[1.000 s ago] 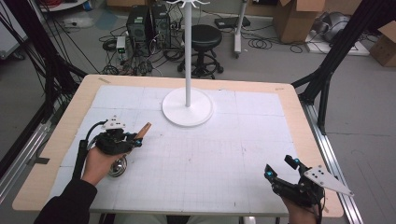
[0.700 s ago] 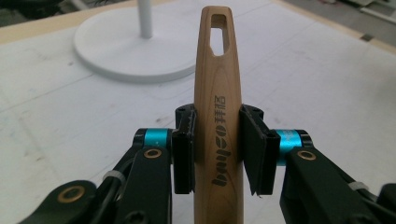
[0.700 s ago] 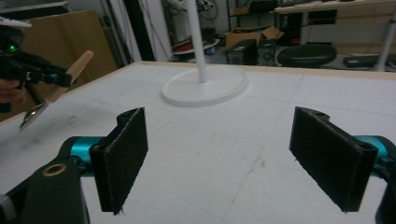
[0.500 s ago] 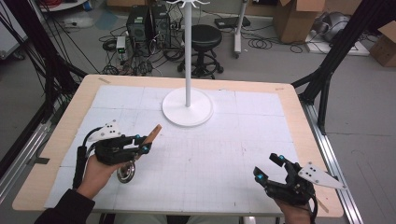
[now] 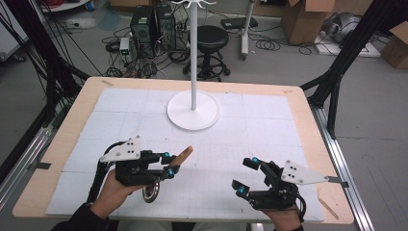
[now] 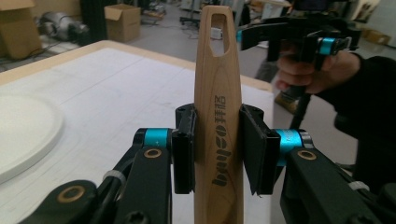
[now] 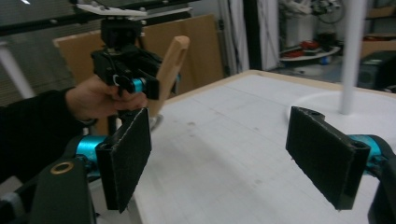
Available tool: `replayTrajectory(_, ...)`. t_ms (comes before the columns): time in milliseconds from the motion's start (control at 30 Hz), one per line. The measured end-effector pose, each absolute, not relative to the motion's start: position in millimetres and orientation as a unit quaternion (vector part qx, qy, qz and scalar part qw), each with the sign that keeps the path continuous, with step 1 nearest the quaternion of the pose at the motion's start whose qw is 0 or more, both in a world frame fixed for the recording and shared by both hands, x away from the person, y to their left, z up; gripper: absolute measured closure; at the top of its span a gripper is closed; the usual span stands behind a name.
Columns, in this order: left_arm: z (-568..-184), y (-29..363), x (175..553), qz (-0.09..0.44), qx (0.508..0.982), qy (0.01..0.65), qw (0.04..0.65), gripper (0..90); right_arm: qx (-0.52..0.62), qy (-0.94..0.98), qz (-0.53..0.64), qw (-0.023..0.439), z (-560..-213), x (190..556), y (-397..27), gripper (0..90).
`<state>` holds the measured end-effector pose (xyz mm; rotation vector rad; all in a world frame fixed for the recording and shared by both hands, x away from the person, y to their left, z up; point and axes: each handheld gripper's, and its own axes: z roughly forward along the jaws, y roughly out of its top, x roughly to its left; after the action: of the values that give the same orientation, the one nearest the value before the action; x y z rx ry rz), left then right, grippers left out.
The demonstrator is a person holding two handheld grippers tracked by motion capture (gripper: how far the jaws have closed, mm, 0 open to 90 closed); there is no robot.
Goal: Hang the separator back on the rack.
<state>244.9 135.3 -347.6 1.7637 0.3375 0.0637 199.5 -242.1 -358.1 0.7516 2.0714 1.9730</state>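
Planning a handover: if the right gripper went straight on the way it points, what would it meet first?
Probably the left gripper holding the slotted wooden handle; depth is unclear.

A wooden table (image 5: 62,144) carries a white gridded mat (image 5: 269,134); a white stand's round base (image 5: 193,111) rests on it.

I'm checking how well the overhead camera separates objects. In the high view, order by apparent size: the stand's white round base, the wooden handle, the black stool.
1. white round base, largest.
2. black stool, though it stands farther away, so its rank is unsure.
3. wooden handle, smallest; the left gripper covers part of it.
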Motion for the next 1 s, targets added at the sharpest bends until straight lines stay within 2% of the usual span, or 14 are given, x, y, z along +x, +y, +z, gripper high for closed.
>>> replayTrajectory(167, -345.8, 120.7, 235.9, 0.006, 0.765, 0.117, 0.633, 67.4, 0.222, 0.698, 0.677, 0.070, -349.8, 203.5, -221.8, 25.5)
replayTrajectory(567, -344.3, 103.3, 227.6, -0.033, 0.762, 0.076, 0.642, 67.4, 0.132, 0.691, 0.710, 0.012, -339.0, 214.3, -184.7, 44.5)
replayTrajectory(767, -345.2, 98.5, 225.8, -0.049, 0.758, 0.061, 0.648, 67.4, 0.104, 0.681, 0.724, -0.010, -338.5, 218.0, -179.9, 57.7)
replayTrajectory(867, -345.7, 97.5, 225.3, -0.057, 0.758, 0.053, 0.647, 67.4, 0.084, 0.682, 0.726, -0.011, -337.8, 217.1, -177.1, 68.5)
replayTrajectory(1000, -345.1, 99.3, 225.7, -0.058, 0.756, 0.049, 0.650, 67.4, 0.078, 0.682, 0.727, -0.016, -336.0, 215.9, -174.6, 69.5)
